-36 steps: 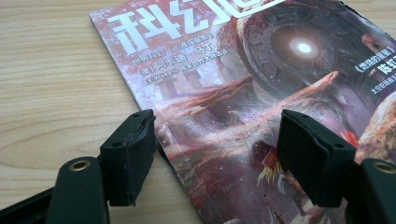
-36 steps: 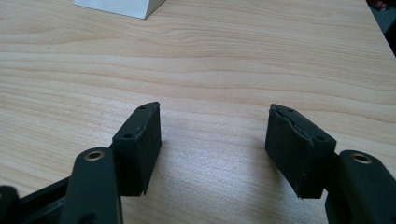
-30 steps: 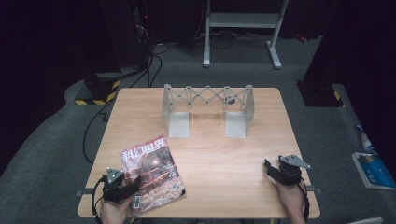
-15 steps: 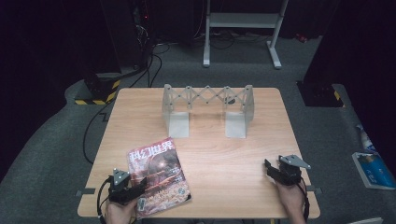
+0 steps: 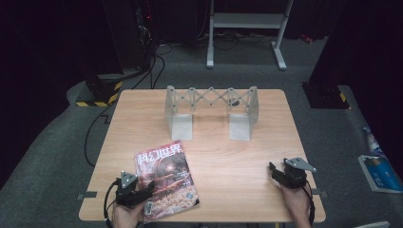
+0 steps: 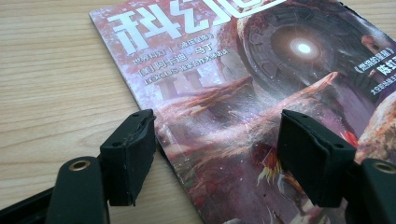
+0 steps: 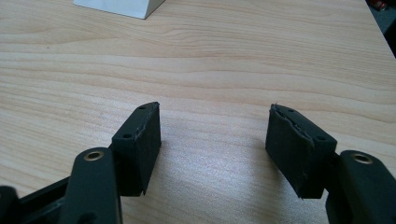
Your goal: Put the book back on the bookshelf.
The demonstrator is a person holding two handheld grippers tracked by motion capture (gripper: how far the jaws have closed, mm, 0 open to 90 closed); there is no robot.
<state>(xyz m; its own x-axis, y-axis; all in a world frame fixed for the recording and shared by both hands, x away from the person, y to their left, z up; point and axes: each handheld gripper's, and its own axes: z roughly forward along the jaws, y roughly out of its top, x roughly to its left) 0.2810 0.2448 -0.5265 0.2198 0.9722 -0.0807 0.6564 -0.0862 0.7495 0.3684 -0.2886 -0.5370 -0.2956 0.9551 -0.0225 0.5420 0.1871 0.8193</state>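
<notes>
We see the magazine (image 5: pixel 166 179) has slid toward the lower right of the high view and turned a little, and the left gripper (image 5: pixel 142 192) at its lower-left corner has shifted right with it.

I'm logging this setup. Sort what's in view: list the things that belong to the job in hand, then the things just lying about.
In the job:
- magazine, flat on the table
- left claw, open, its jaws over the magazine's near left edge

Lying about:
- grey folding rack at the table's far side
- right claw, open over bare wood
- blue-and-white items on the floor to the right
</notes>
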